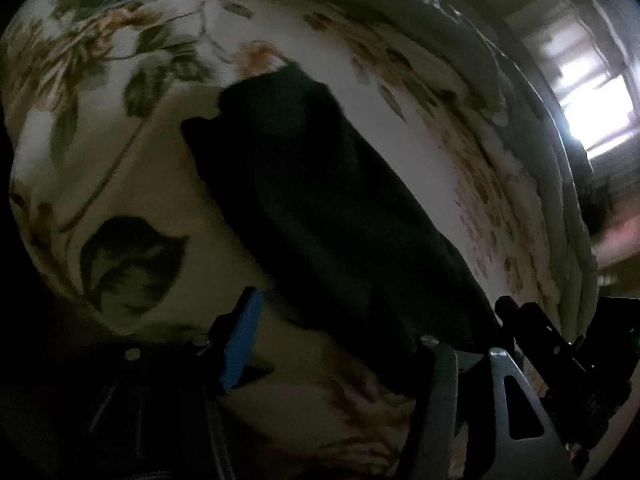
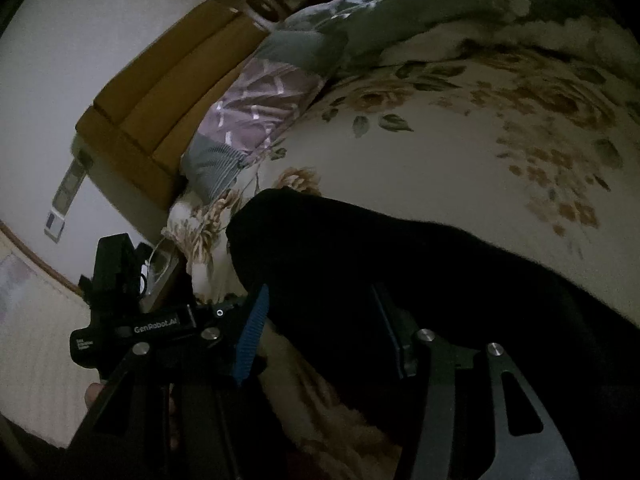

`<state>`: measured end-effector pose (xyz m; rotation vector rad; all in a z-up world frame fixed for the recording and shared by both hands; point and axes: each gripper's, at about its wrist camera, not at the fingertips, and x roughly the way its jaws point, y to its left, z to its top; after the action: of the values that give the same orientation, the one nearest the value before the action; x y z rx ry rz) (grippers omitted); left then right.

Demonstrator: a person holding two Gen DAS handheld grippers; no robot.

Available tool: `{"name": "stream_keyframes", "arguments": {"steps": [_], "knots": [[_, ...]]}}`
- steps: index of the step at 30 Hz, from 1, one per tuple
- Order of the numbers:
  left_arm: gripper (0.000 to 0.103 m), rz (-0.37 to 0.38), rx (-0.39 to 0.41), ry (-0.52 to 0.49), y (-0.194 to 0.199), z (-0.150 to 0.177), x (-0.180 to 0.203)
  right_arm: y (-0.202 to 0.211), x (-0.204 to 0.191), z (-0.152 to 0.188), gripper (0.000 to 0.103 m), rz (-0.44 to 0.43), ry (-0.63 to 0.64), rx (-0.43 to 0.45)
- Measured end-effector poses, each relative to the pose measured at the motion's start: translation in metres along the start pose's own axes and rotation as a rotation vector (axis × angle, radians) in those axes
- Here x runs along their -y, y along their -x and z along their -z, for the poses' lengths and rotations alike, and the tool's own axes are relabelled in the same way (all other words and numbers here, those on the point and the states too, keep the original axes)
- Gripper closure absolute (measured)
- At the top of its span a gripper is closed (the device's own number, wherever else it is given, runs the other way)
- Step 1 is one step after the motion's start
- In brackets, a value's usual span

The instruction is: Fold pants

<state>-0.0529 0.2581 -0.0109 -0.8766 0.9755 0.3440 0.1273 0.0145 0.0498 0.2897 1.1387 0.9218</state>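
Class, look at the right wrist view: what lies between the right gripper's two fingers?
In the right wrist view, the black pants fill the gap of the right gripper, with floral bedding beneath.

From my remote station, I see the dark, nearly black soft fabric pants [image 1: 320,208] [image 2: 400,272] lying lengthwise in a narrow strip, flat on the cream floral bedspread [image 1: 120,176] [image 2: 460,152].
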Motion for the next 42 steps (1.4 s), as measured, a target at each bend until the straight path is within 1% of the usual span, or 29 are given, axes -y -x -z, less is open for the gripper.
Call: {"name": "stream_keyframes", "arguments": {"steps": [4, 7, 11, 13, 18, 21, 25, 32, 36, 37, 38, 39, 42], "knots": [[0.038, -0.011, 0.003, 0.070, 0.002, -0.009, -0.027, -0.016, -0.006, -0.017, 0.049, 0.004, 0.036, -0.027], [0.037, -0.003, -0.001, 0.128, -0.001, -0.015, -0.042, -0.033, -0.007, -0.032, 0.049, 0.014, 0.067, -0.056], [0.037, -0.003, 0.004, 0.176, -0.005, -0.023, -0.057, -0.058, -0.007, -0.050, 0.049, 0.023, 0.102, -0.095], [0.037, 0.015, 0.004, 0.204, -0.008, -0.027, -0.064, -0.070, -0.007, -0.058, 0.049, 0.025, 0.117, -0.115], [0.031, 0.018, 0.010, 0.231, -0.012, -0.036, -0.069, -0.114, -0.004, -0.082, 0.049, 0.033, 0.158, -0.195], [0.028, 0.035, 0.010, 0.249, -0.015, -0.037, -0.071, -0.133, -0.005, -0.090, 0.049, 0.033, 0.184, -0.228], [0.025, 0.058, 0.012, 0.259, -0.019, -0.036, -0.075, -0.158, -0.012, -0.099, 0.049, -0.002, 0.235, -0.285], [0.025, 0.046, 0.010, 0.247, -0.024, -0.042, -0.072, -0.209, -0.022, -0.108, 0.049, -0.029, 0.308, -0.402], [0.025, 0.061, 0.011, 0.263, -0.027, -0.046, -0.075, -0.228, -0.029, -0.105, 0.049, -0.084, 0.328, -0.462], [0.026, 0.058, 0.011, 0.262, -0.028, -0.046, -0.074, -0.230, -0.033, -0.102, 0.051, -0.076, 0.350, -0.467], [0.028, 0.052, 0.012, 0.258, -0.028, -0.046, -0.073, -0.230, -0.036, -0.100, 0.056, -0.066, 0.375, -0.465], [0.030, 0.037, 0.015, 0.254, -0.028, -0.046, -0.072, -0.228, -0.038, -0.098, 0.064, -0.069, 0.385, -0.466], [0.039, -0.008, 0.025, 0.240, -0.026, -0.044, -0.068, -0.218, -0.038, -0.099, 0.075, -0.081, 0.379, -0.436]]}}
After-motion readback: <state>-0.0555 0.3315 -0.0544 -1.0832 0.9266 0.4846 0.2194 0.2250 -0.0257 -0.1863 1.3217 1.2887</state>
